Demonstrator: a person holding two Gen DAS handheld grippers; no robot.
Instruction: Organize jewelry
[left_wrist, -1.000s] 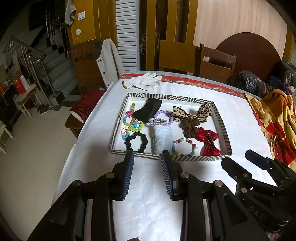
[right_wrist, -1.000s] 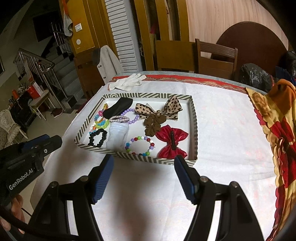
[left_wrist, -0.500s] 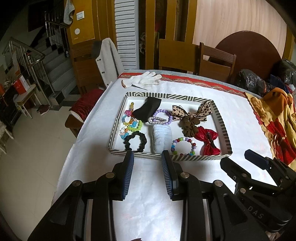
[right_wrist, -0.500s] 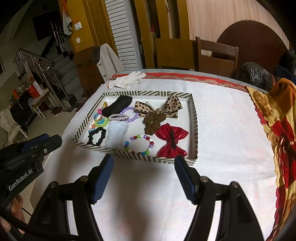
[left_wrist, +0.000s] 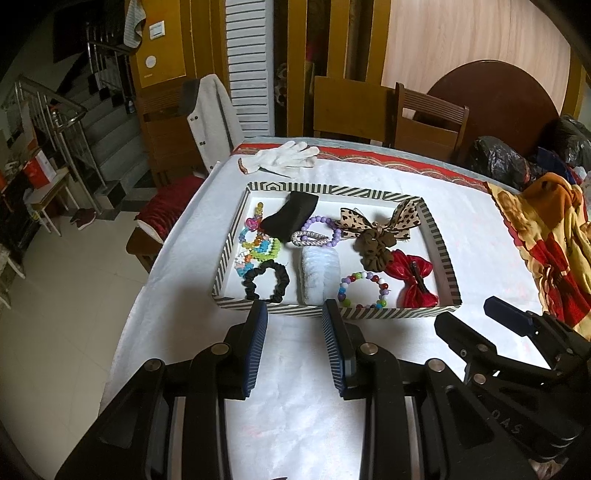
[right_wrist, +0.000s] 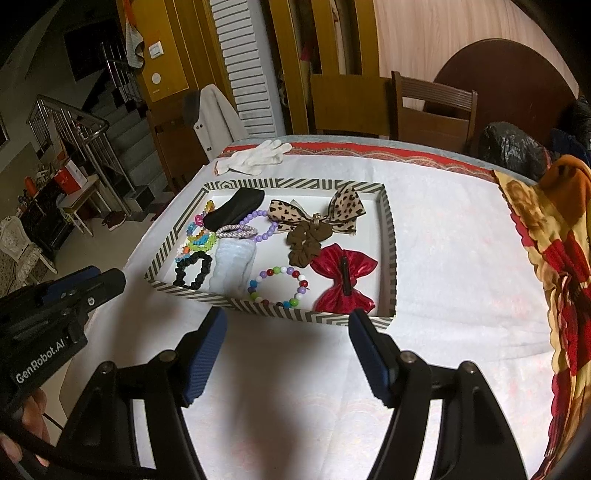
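Note:
A striped tray (left_wrist: 447, 258) (right_wrist: 389, 236) on the white tablecloth holds hair pieces and bracelets: a black scrunchie (left_wrist: 266, 283), a pale blue fuzzy band (left_wrist: 320, 275), a multicolour bead bracelet (right_wrist: 279, 288), a red bow (right_wrist: 345, 280), a brown scrunchie (right_wrist: 306, 240), a leopard bow (left_wrist: 380, 221), a purple bead bracelet (left_wrist: 321, 230) and a black band (left_wrist: 291, 216). My left gripper (left_wrist: 294, 314) is open and empty just before the tray's near rim. My right gripper (right_wrist: 288, 321) is open wider, empty, also before the near rim.
A white glove (left_wrist: 282, 157) lies beyond the tray. A patterned orange blanket (right_wrist: 554, 258) covers the table's right side. Wooden chairs (left_wrist: 428, 118) stand at the far edge, black bags (left_wrist: 498, 162) at the far right. The table's left edge drops to tiled floor (left_wrist: 66, 288).
Both grippers have drawn back slightly from the tray, which sits a little farther off. Jaw openings are unchanged and nothing in the tray has moved.

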